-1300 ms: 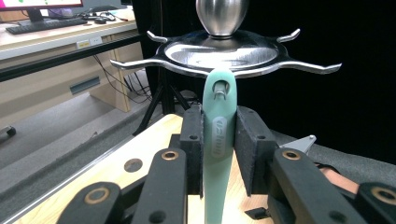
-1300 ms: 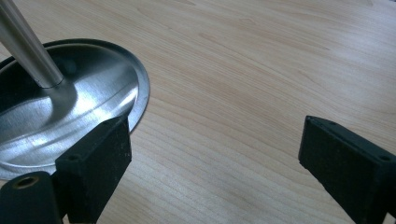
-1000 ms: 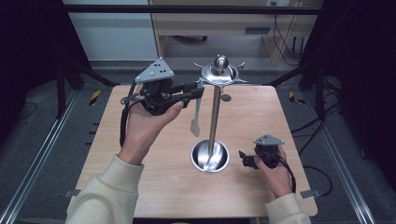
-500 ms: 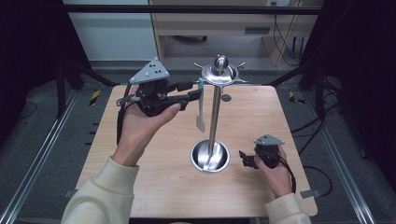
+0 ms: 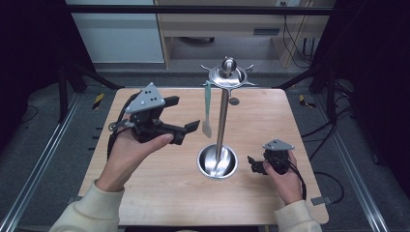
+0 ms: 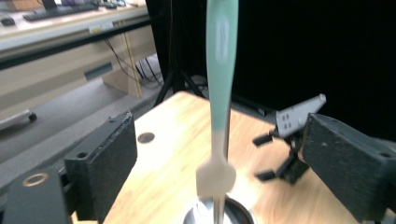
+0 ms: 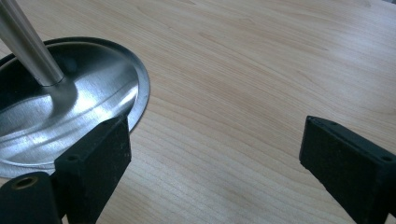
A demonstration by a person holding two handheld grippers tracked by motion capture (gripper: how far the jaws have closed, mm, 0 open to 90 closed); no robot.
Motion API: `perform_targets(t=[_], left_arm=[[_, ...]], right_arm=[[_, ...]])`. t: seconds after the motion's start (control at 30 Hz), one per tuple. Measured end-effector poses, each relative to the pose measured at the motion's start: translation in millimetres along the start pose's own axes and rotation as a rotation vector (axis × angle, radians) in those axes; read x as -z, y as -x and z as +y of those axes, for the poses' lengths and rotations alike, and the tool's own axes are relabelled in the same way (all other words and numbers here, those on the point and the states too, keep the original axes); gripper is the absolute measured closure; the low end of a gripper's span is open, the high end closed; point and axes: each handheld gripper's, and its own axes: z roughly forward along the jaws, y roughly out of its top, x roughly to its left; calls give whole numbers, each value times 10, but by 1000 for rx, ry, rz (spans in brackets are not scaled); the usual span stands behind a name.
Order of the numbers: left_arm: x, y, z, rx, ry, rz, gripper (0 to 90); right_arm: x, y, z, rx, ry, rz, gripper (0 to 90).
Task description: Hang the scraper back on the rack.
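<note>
A steel stand (image 5: 221, 121) with a round base (image 5: 232, 170) and hooks at its top stands mid-table. From a left hook hangs a spatula (image 5: 208, 108) with a mint-green handle and a pale blade. My left gripper (image 5: 185, 113) is held in a hand just left of the spatula. Its jaws have just been opening and stand wide, touching nothing. In the left gripper view the spatula (image 6: 219, 93) hangs ahead of the left gripper (image 6: 219, 154), free of the pads. My right gripper (image 5: 254, 164) rests open on the table right of the base (image 7: 70, 112).
The wooden table (image 5: 290, 125) has a small round hole (image 5: 234, 101) behind the stand. Black frame bars and a desk lie beyond the far edge. The right gripper (image 6: 289, 140) shows far off in the left gripper view.
The left gripper has let go of the spatula, opened and drawn back left and down. The spatula now hangs alone from the hook. The right gripper has not moved.
</note>
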Motion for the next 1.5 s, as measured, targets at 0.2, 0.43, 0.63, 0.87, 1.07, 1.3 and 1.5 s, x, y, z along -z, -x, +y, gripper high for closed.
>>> perform_targets(t=[0.2,0.43,0.63,0.87,1.07,1.3,1.5], left_arm=[[51,18,-201,-10,-36,-6,68],[26,37,-462,-21,-81,-12,54],[-44,87,-703,-21,-119,-42,44],[-151,148,-956,-47,-186,-46,40],[-236,177,-1194,-44,-243,-60,40],[-318,194,-1432,-26,-291,-72,40],[-354,164,-1604,2,-319,-72,40]], right_arm=[[3,-3,0,0,0,-2,93],[3,0,-3,0,2,-6,93],[5,-1,-3,0,-1,-6,95],[7,-1,-5,-1,-1,-4,92],[1,-9,-5,1,-7,2,96],[0,-9,-5,3,-8,2,97],[-1,-12,-7,3,-8,1,97]])
